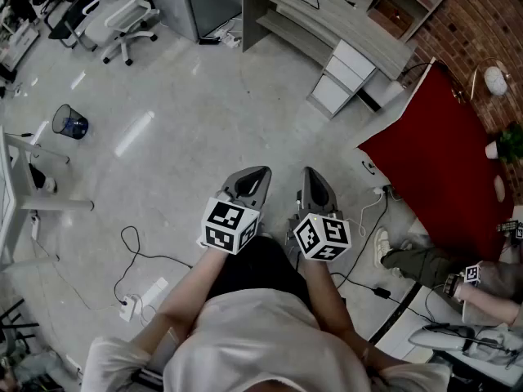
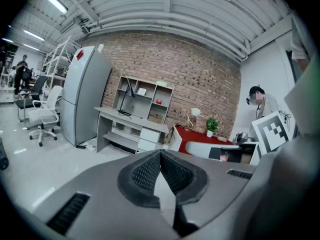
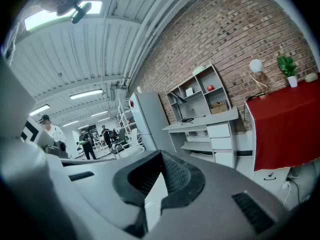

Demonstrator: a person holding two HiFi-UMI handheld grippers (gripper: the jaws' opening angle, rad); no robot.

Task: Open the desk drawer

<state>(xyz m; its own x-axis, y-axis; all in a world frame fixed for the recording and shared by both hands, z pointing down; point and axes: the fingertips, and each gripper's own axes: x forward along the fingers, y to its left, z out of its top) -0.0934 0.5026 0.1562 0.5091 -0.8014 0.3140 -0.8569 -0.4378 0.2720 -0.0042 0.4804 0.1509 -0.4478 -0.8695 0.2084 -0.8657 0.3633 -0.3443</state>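
The left claw (image 1: 248, 184) has its two ribbed pads pressed together at the tips with nothing between them, and the right claw (image 1: 316, 190) is likewise closed and empty. That fits claws being carried toward a job rather than working on one. They sit side by side, close together and just in front of the person's body. Both forearms are bent with the elbows tucked near the sides, and each claw points forward and slightly downward over the bare floor (image 1: 180, 129). Both aim roughly at the desk (image 1: 351, 23), which stands well apart at the far side of the room against the brick wall. Its white drawer stack (image 1: 343, 72) forms the desk's right end, with every front flush and shut, so the task appears not yet begun. A refrigerator (image 2: 82, 101) stands to the left of the desk and a red-covered table (image 1: 441, 162) to its right and nearer. Holding the claws low and level probably keeps them ready to meet a drawer front head-on. One claw would likely need to spread its pads before it could take hold of a drawer edge.
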